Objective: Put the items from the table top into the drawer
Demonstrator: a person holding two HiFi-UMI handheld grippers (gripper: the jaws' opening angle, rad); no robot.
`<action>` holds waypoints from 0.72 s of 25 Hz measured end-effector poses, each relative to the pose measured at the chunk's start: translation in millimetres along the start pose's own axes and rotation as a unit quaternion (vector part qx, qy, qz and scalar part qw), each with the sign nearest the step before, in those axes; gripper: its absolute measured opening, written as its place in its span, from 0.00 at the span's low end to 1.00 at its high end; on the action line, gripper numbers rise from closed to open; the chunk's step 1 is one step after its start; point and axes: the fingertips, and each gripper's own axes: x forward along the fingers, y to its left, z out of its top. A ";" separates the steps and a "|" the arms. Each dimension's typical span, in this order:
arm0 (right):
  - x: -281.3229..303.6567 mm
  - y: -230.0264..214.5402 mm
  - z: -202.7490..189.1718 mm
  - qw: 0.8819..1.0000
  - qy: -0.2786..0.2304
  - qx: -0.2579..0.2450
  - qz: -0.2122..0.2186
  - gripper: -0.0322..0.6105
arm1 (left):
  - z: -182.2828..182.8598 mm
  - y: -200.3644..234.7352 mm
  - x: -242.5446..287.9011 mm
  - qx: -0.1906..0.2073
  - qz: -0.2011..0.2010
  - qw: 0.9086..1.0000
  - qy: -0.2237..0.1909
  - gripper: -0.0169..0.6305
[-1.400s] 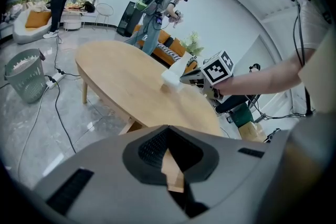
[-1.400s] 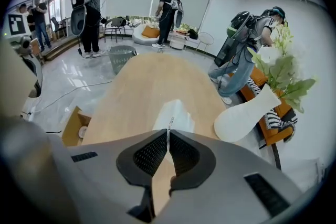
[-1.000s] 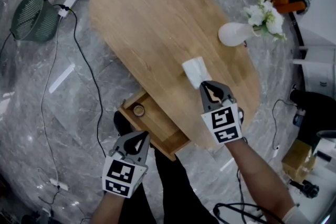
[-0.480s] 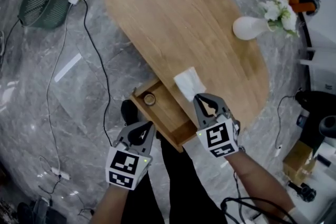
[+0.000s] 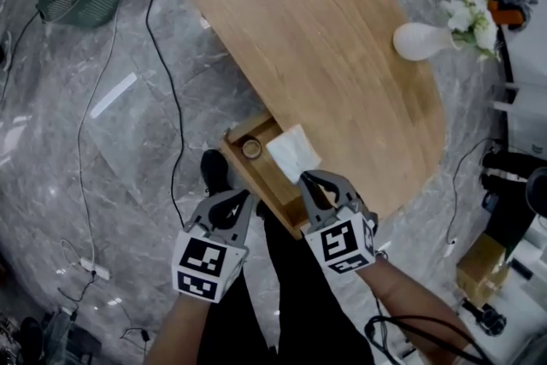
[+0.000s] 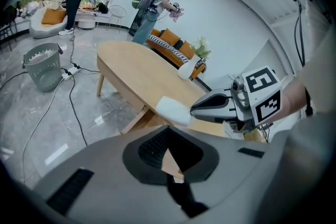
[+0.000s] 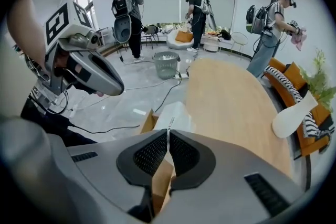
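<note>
**Soft pack poised over open drawer**

The white pack is pinched by its near edge in the right gripper and hangs above the open drawer at the edge of the bench. It looks light and soft, a wrapped wad likely to sag and crease rather than break. The thin edge clenched in the jaws seems a fair hold, though a slick wrapper could slip if swung. A small ring already lies at the drawer's far end, just beside the pack's corner. The left gripper hovers near the drawer front, jaws closed on nothing. A white vase lies well apart on the bench.
</note>
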 end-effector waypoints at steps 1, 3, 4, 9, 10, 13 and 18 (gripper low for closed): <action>1.1 4.4 0.9 1.000 -0.001 -0.001 0.003 0.11 | -1.3 0.5 -0.1 -0.001 0.000 1.000 0.000 0.03; 3.3 11.6 1.5 1.000 -0.004 0.000 0.009 0.11 | -4.8 1.4 -0.5 -0.003 0.001 1.000 0.000 0.03; 4.4 15.2 1.4 1.000 -0.005 0.002 0.012 0.11 | -6.7 1.8 -1.0 -0.004 0.001 1.000 0.000 0.03; 10.9 33.2 -5.2 1.000 0.000 0.013 0.026 0.11 | -16.7 4.0 -1.2 -0.010 0.001 1.000 0.004 0.03; 12.5 36.9 -7.7 0.999 0.003 0.014 0.028 0.11 | -19.1 4.7 -1.3 -0.011 0.001 1.000 0.005 0.03; 18.9 44.8 -15.6 0.999 0.012 0.017 0.032 0.11 | -25.1 8.7 -2.0 -0.014 0.001 1.000 0.008 0.03; 37.3 46.5 -34.8 0.999 0.031 0.026 0.026 0.11 | -34.0 19.5 -0.7 -0.017 0.001 1.000 0.015 0.03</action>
